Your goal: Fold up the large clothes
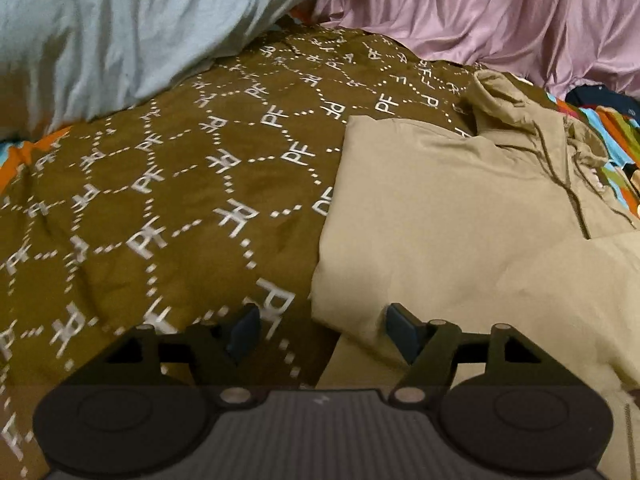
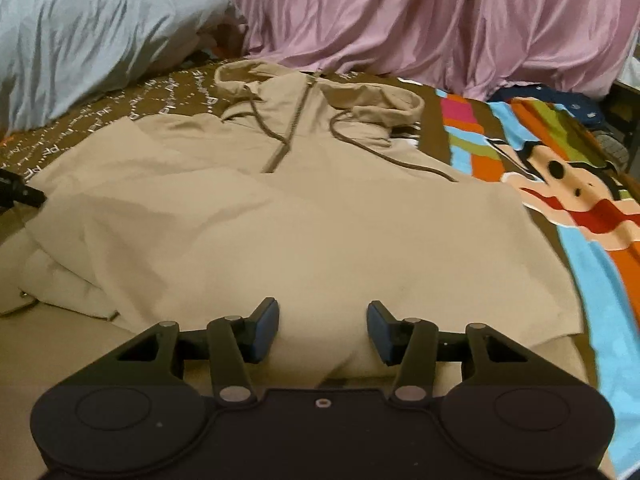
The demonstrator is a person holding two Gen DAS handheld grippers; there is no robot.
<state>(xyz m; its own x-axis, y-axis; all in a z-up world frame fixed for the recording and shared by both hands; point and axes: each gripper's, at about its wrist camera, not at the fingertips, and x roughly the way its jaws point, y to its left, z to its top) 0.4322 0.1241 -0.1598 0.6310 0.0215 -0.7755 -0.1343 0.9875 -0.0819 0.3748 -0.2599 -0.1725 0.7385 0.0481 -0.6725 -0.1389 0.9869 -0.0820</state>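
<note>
Patterned bedspread (image 1: 160,200) under soft hoodie (image 2: 320,220).

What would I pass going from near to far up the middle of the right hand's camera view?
Right gripper, open → beige hoodie → its zipper → its hood → pink draped cloth.
</note>
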